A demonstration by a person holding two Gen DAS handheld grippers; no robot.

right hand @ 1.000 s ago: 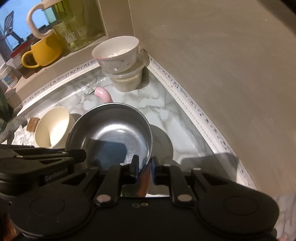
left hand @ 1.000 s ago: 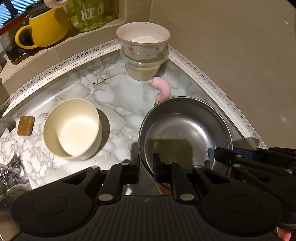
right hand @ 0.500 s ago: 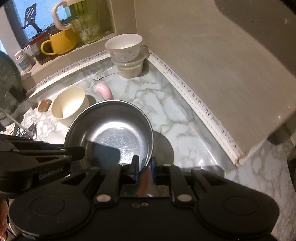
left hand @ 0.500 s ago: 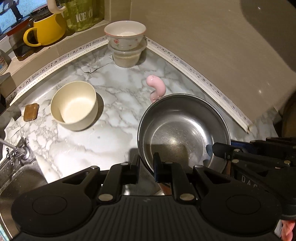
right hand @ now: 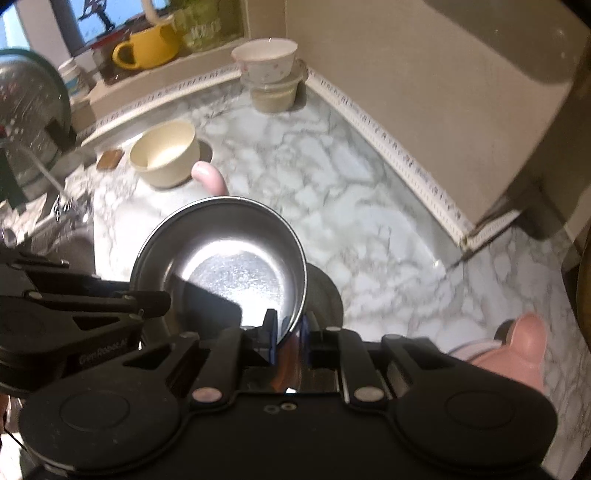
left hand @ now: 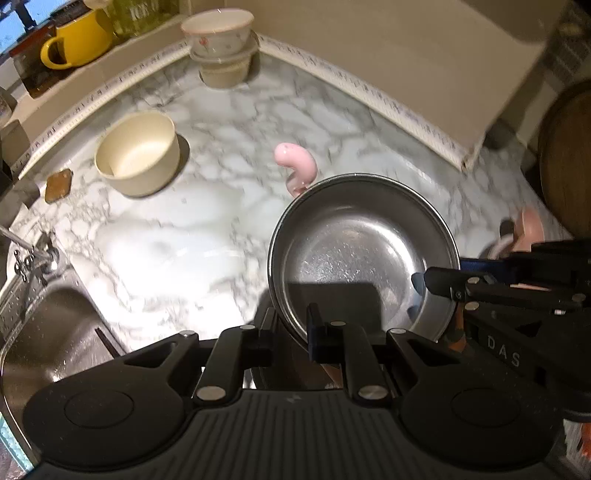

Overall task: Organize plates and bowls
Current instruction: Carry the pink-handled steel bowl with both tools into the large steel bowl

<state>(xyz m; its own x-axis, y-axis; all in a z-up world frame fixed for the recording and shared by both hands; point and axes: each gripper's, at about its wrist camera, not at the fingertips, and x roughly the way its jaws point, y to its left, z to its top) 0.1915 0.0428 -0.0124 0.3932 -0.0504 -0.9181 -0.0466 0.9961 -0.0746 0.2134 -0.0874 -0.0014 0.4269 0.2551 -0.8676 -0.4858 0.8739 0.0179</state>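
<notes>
The left tongs are nearly closed on the near rim of a steel bowl, one finger outside the wall and one inside; the right tongs are likewise pinched on the rim of the same bowl, gripping it at another spot, so the bowl is held by both at once; it hangs tilted above the marble desk and casts a round shadow on the marble beside it in the right wrist view; the bowl is empty and its bottom glints.

A cream bowl stands upright on the desk well to the left of the steel bowl, near a small brown block; a curved pink object lies on the marble just beyond the steel bowl's far rim; in the back corner a floral bowl sits stacked on a lidded container; a yellow mug stands on the ledge behind the desk; a sink with a tap lies at the left edge; a pink, eared object shows at the right, partly hidden by the tongs' body.
</notes>
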